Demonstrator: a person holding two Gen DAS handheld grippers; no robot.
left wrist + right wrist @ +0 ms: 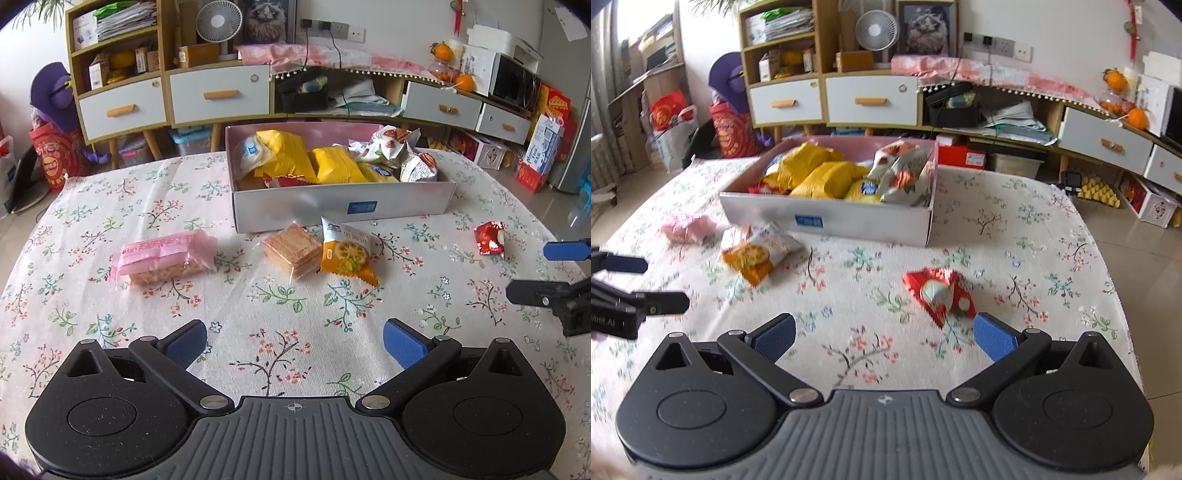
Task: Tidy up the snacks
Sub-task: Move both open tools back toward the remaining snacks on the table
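Note:
A white box [343,205] [857,221] at the table's far side holds several yellow and white snack packs. On the floral cloth before it lie a pink cracker pack [164,256] [687,227], a clear wafer pack [293,250] [733,236], an orange-and-white pouch [347,251] [759,254] and a red snack [490,238] [940,291]. My left gripper [294,343] is open and empty, hovering short of the wafers. My right gripper [884,338] is open and empty, the red snack just beyond its right finger [991,339].
The right gripper's fingers [546,273] show at the left wrist view's right edge; the left gripper's [635,282] show at the right view's left edge. Behind the table stand drawer cabinets [218,94], a fan [218,22] and floor clutter. The table edge [1115,280] drops off at right.

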